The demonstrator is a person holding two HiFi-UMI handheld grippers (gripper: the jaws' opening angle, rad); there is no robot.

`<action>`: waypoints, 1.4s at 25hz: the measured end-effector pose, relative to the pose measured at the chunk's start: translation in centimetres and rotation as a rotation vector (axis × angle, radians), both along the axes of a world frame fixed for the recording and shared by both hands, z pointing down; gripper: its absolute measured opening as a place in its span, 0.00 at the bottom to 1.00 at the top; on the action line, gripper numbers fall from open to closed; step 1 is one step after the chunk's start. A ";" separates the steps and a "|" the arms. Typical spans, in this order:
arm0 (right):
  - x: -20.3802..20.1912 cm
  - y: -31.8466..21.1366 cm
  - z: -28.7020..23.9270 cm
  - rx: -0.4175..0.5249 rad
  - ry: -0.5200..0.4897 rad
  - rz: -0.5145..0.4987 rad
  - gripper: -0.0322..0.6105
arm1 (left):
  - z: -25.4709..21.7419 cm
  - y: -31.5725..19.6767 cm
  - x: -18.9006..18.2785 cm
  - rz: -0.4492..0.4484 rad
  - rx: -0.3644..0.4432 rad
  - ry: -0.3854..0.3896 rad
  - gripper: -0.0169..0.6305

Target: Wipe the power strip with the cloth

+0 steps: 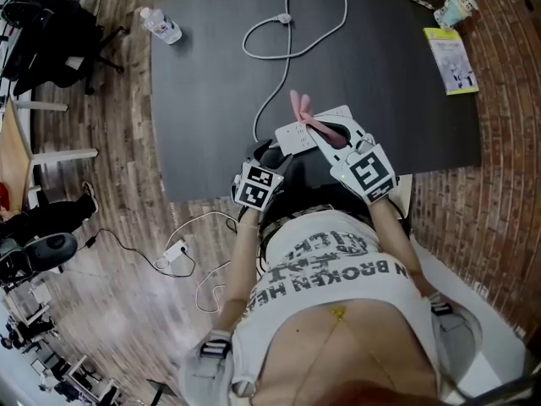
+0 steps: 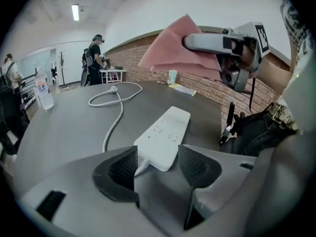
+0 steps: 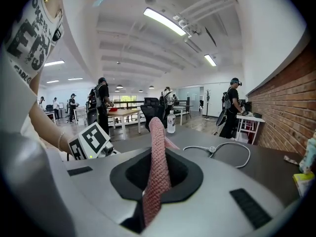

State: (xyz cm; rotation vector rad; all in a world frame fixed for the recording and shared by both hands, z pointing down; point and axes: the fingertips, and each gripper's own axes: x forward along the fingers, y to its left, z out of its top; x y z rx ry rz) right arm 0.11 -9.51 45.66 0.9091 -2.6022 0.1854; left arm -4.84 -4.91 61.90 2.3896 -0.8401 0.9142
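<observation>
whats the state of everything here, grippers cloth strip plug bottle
power strip: flat on table, sockets empty
plug: loose on table, unplugged
cloth: lifted off table, pinched
right gripper: shut on cloth
left gripper: open, power strip's near end between its jaws
water bottle: upright

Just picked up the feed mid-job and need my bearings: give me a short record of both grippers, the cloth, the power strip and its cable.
left gripper: open; the strip's near end shows between the jaws, pads not pressing on it
right gripper: shut on the cloth
cloth: pink, held in the air above the strip, not touching it
power strip: white, lying flat on the dark table, near the person's edge
cable: white, looped across the table beyond the strip
wiping: not yet begun
</observation>
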 end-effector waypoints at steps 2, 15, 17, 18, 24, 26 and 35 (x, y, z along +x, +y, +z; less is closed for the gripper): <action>0.0 -0.1 0.4 -0.008 0.008 -0.002 0.08 | 1.3 0.3 0.2 0.040 -0.014 -0.043 0.40; -0.9 -0.4 5.3 -0.060 0.138 -0.129 0.08 | 6.2 0.7 1.6 0.189 -0.122 -0.270 0.45; -1.3 -0.3 6.2 -0.072 0.160 -0.164 0.08 | 6.2 0.7 1.7 0.205 -0.129 -0.275 0.44; -1.5 -0.1 6.8 -0.076 0.174 -0.188 0.08 | 6.3 0.7 1.6 0.211 -0.133 -0.272 0.44; -3.5 0.9 10.4 -0.094 0.268 -0.356 0.08 | 6.5 0.7 1.6 0.236 -0.151 -0.255 0.45; -4.1 1.0 11.4 -0.103 0.290 -0.390 0.08 | 6.5 0.7 1.5 0.231 -0.146 -0.251 0.45; -6.1 1.8 15.4 -0.145 0.386 -0.518 0.08 | 6.8 0.4 1.3 0.210 -0.131 -0.254 0.45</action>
